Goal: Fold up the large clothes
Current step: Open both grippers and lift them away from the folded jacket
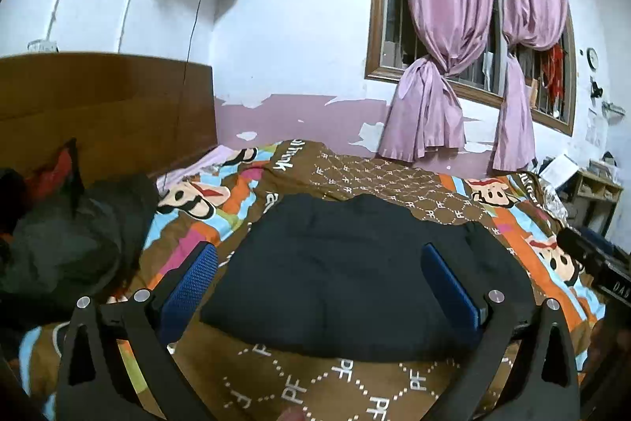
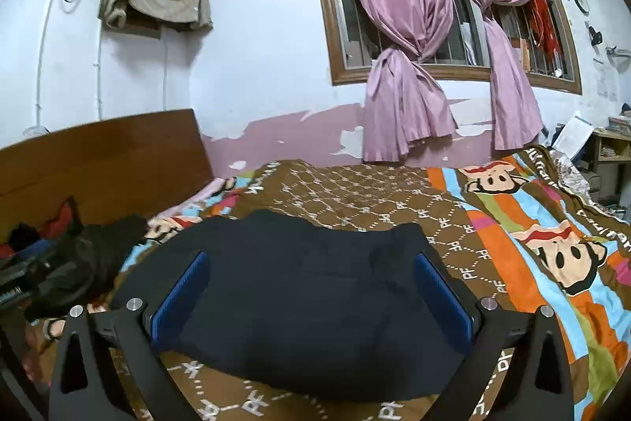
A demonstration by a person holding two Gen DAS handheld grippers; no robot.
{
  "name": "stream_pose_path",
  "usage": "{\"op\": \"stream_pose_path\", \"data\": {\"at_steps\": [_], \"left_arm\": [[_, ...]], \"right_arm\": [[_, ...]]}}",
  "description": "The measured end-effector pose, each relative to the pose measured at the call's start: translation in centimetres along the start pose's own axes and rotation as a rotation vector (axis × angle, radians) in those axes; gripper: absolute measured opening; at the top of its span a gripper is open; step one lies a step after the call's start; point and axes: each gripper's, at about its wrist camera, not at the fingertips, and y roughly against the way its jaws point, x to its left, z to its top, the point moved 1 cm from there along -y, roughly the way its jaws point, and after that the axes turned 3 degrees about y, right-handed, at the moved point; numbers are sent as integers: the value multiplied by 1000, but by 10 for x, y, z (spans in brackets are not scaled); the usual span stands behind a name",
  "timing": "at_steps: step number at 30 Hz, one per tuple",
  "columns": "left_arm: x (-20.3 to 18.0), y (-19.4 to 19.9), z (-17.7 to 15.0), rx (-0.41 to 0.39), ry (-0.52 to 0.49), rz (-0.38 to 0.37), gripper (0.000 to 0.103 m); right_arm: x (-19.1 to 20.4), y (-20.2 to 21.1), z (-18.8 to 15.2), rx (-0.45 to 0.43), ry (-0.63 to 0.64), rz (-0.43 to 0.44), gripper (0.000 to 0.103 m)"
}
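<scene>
Left wrist view: left gripper (image 1: 319,275) gapes wide, empty, above the folded dark garment (image 1: 347,287). Right gripper (image 2: 311,287) likewise spread wide, holding nothing.

Centre of bed: flat folded black garment (image 1: 347,279) lies low on the brown patterned cartoon-print bedspread (image 1: 378,180); passage above it is free.
Far side: bare bedspread reaches the wall; knotted pink satin curtains (image 2: 406,97) hang to its far edge.
Left side: heap of dark crumpled clothes (image 1: 67,243) blocks low passage before the brown wooden headboard (image 2: 102,160).
Right side: bedspread is clear up to a cluttered wooden shelf unit (image 2: 611,148), apparently beyond the bed edge.
</scene>
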Motion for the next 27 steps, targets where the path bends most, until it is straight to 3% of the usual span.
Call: {"op": "stream_pose_path", "data": {"at_steps": [13, 27], "left_arm": [[-7, 62, -15, -20, -59, -13, 101], [2, 89, -35, -9, -43, -12, 101]], "right_arm": [[28, 59, -7, -36, 34, 21, 103], [50, 97, -32, -59, 42, 32, 103]]}}
